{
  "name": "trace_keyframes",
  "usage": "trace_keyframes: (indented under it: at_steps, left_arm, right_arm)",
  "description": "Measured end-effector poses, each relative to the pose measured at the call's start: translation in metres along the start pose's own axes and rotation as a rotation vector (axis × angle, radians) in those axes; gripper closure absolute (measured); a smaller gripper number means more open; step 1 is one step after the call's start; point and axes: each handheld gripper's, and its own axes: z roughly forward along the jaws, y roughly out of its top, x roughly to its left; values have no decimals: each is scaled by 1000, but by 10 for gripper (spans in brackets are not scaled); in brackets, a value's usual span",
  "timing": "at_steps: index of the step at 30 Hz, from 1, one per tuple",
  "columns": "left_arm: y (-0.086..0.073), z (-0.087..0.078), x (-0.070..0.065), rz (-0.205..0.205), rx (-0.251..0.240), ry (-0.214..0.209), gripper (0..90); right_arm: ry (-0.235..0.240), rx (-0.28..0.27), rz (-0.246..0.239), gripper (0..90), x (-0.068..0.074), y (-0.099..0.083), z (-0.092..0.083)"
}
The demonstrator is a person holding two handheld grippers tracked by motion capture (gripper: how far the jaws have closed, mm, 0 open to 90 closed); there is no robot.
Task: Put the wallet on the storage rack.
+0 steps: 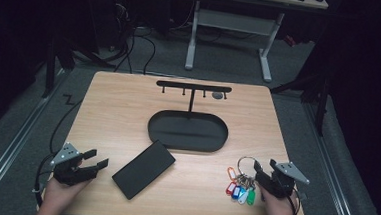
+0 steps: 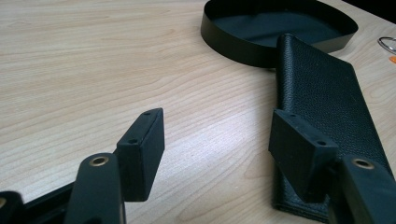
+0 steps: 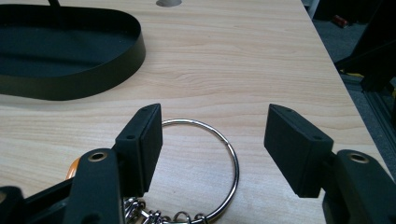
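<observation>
While resting low at the table's near edge, both tongs gape.
Left gripper point(image 2: 215, 144): jaws apart, nothing between; 1 jaw overlaps the black wallet point(image 2: 322, 93).
Right gripper point(image 3: 212, 140): jaws wide, unclamped, over the key ring point(image 3: 231, 154).
Key tags point(image 1: 238, 190): beside right gripper, cut off in its view.
Oval tray point(image 1: 152, 130): behind, partly cropped.

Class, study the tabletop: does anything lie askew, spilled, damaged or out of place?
Nothing is spilled or broken. The black leather wallet lies diagonally beside the black oval tray, and the key bunch with coloured tags lies on the wood while the black hook rack looks bare.
</observation>
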Motion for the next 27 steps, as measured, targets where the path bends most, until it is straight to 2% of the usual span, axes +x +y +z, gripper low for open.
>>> trace_keyframes:
  at_steps: [3,12,20,25,26,27]
  left_arm:
    - [0,1,0,4,2,4,369]
    - [-3,1,4,-21,8,5,369]
    - [-4,3,4,-16,18,3,367]
    - [-4,4,2,-17,24,-14,366]
    - [-4,4,1,-20,21,-32,365]
    - [-4,4,1,-20,21,-32,366]
  right_arm:
    - [7,-1,-3,366,1,0,0]
    - [12,-1,-2,364,-1,0,3]
    - [21,15,-11,365,0,-1,6]
    - [19,14,-13,367,0,-1,6]
    - [20,20,-17,367,0,-1,7]
    - [20,20,-17,367,0,-1,7]
